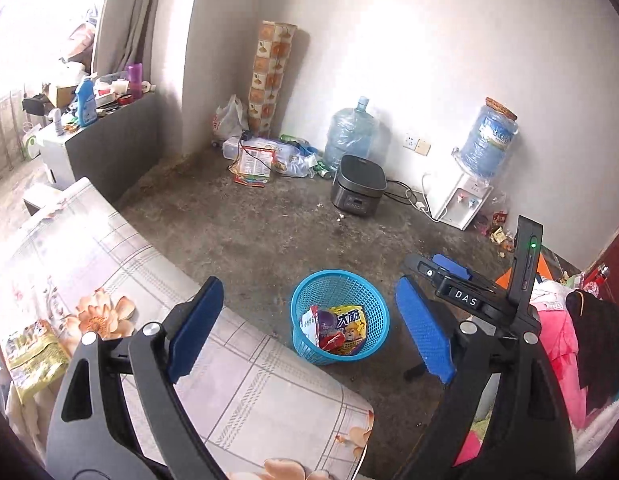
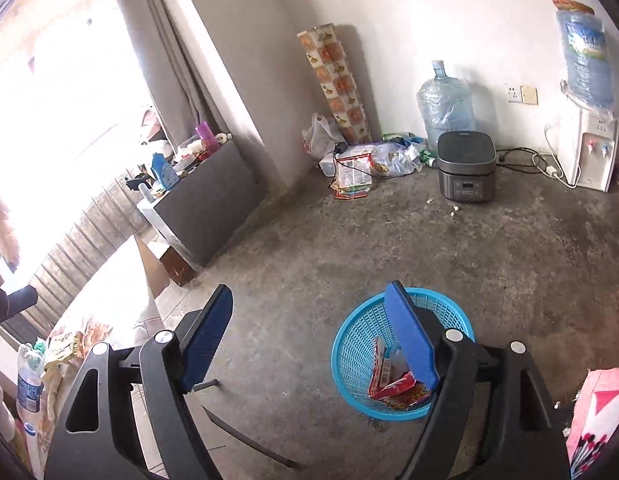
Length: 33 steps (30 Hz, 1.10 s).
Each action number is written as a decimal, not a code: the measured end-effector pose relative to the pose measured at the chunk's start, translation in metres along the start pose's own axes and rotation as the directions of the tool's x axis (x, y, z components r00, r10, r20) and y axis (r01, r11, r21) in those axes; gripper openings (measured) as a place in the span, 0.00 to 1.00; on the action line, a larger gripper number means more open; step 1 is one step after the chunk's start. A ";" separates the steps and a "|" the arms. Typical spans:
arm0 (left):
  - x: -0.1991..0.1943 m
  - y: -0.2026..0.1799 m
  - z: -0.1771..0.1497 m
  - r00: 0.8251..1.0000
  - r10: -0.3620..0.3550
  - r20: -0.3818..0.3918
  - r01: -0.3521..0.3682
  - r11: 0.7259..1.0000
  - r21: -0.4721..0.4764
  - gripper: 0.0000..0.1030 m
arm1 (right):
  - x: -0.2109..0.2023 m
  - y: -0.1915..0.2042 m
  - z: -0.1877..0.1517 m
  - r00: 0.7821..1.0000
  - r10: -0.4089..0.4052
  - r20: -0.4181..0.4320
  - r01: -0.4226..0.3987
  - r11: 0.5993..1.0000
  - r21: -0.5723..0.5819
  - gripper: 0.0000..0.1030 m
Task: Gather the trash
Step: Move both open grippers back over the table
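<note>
On the far left of the left wrist view, a yellow-green snack bag (image 1: 33, 354) lies on the floral tablecloth (image 1: 245, 392), to the left of and behind the left gripper (image 1: 309, 330), whose blue pads stand wide apart with nothing between them. The right wrist view shows the same bag (image 2: 65, 346) beside a clear plastic bottle (image 2: 29, 384), both well to the left of the right gripper (image 2: 309, 340). That gripper is likewise spread wide and empty; it also appears at the right of the left view (image 1: 445, 276), raised above the floor. Directly ahead of and below the left gripper, between its pads in that view, stands the blue mesh waste basket (image 1: 375, 312) on the concrete floor, already holding a yellow snack wrapper (image 1: 347, 330) and other packets. From the right gripper the basket (image 2: 349, 332) lies ahead and slightly right, partly covered by the right pad, with red wrappers (image 2: 393, 386) inside. Assessment: remaining trash on the table sits on the left gripper's side, so the left hand is judged nearer to it; the bag's long axis appears to run roughly front to back along the table edge. Further litter lies far ahead against the wall beside the rice cooker (image 1: 357, 186), well apart from both grippers.
</note>
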<state>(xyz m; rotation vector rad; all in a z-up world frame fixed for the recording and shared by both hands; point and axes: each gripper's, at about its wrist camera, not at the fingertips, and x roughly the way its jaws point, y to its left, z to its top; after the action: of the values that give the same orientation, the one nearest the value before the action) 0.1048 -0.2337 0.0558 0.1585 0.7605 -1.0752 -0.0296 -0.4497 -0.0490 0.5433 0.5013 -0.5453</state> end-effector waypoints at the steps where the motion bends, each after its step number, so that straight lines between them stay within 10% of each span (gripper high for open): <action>1: -0.014 0.008 -0.005 1.000 0.022 0.014 -0.022 1.000 -0.019 0.81 | -0.005 0.009 0.001 1.000 0.012 0.009 -0.012 1.000 -0.015 0.80; 11: -0.123 0.070 -0.061 0.955 0.271 0.119 -0.248 0.953 -0.176 0.81 | -0.031 0.089 -0.007 0.998 0.068 0.020 -0.063 0.984 -0.167 0.89; 33: -0.219 0.132 -0.108 0.855 0.471 0.218 -0.370 0.847 -0.381 0.81 | -0.074 0.194 -0.030 0.979 0.190 0.067 -0.158 0.931 -0.328 0.94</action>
<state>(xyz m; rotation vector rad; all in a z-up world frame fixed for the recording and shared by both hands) 0.1079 0.0422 0.0824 -0.1203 0.5745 -0.5167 0.0227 -0.2655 0.0375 0.2437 0.4323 -0.3091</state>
